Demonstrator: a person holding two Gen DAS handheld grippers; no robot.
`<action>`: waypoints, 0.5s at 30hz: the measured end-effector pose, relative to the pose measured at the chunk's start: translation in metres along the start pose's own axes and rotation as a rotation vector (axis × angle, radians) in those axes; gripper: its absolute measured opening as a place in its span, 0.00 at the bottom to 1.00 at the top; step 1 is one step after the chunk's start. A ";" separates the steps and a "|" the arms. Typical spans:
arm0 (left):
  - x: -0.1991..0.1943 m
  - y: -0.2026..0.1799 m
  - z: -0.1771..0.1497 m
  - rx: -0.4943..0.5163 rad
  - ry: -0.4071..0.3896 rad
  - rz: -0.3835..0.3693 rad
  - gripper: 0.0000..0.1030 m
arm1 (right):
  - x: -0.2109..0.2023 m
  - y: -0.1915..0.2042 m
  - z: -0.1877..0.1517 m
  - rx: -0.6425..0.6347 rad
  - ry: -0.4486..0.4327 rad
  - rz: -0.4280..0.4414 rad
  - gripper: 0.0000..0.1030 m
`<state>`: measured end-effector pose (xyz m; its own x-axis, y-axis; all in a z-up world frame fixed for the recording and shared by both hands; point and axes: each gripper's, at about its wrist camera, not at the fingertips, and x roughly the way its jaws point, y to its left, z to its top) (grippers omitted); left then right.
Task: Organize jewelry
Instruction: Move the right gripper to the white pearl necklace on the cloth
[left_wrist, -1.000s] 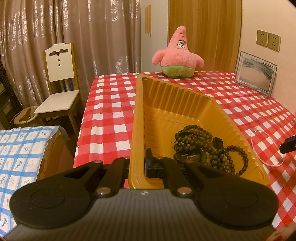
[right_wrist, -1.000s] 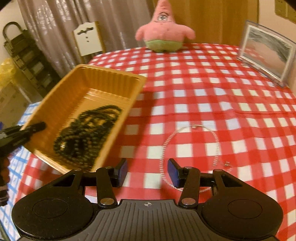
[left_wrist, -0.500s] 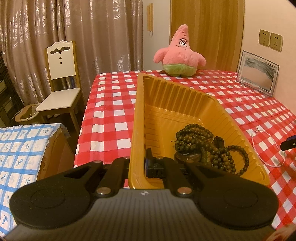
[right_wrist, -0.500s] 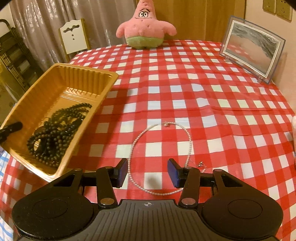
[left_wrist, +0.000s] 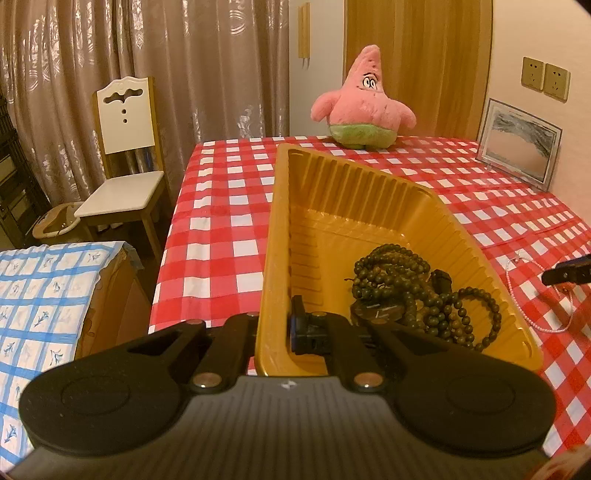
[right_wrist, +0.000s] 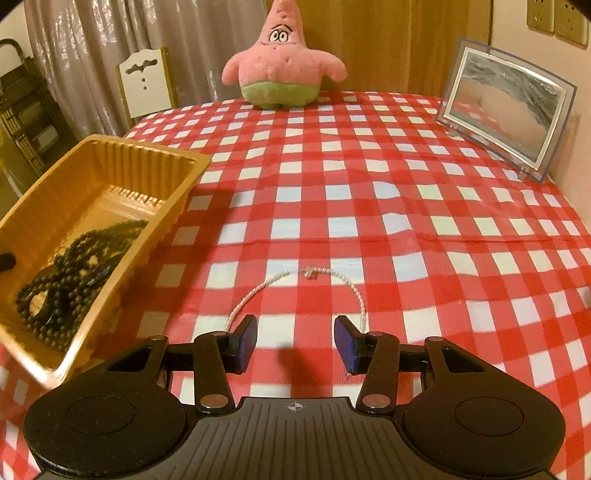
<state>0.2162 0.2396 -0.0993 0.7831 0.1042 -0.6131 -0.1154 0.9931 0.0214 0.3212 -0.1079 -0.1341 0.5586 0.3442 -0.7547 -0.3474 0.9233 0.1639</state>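
A yellow plastic tray (left_wrist: 332, 192) (right_wrist: 110, 162) rests on the red-checked table and holds dark bead strings (left_wrist: 413, 288) (right_wrist: 62, 284). My left gripper (left_wrist: 284, 332) is shut on the tray's near wall, one finger inside and one outside. A white pearl necklace (right_wrist: 347, 284) (left_wrist: 517, 291) lies looped on the cloth to the right of the tray. My right gripper (right_wrist: 295, 343) hovers open low over the necklace's near part, with nothing between its pads. The necklace's nearest arc is hidden under the gripper.
A pink star plush (right_wrist: 280, 62) (left_wrist: 364, 107) sits at the table's far edge. A framed picture (right_wrist: 506, 110) stands at the back right. A white chair (left_wrist: 125, 158) and a blue-checked cloth (left_wrist: 40, 306) lie left of the table's edge.
The right gripper has moved forward and down toward the pearl necklace, which now sits just ahead of its fingers. The left gripper and the tray have stayed put.
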 end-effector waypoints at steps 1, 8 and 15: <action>0.000 0.000 0.000 0.000 0.001 0.000 0.03 | 0.004 -0.001 0.002 0.001 -0.001 -0.002 0.46; 0.002 0.001 0.001 0.002 0.005 0.000 0.04 | 0.028 -0.002 0.013 -0.021 -0.006 -0.006 0.32; 0.003 0.001 0.002 0.001 0.008 0.000 0.04 | 0.045 -0.004 0.020 -0.021 -0.017 -0.023 0.20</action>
<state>0.2195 0.2407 -0.0996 0.7783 0.1040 -0.6192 -0.1147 0.9931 0.0226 0.3628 -0.0928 -0.1559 0.5789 0.3263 -0.7473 -0.3502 0.9271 0.1336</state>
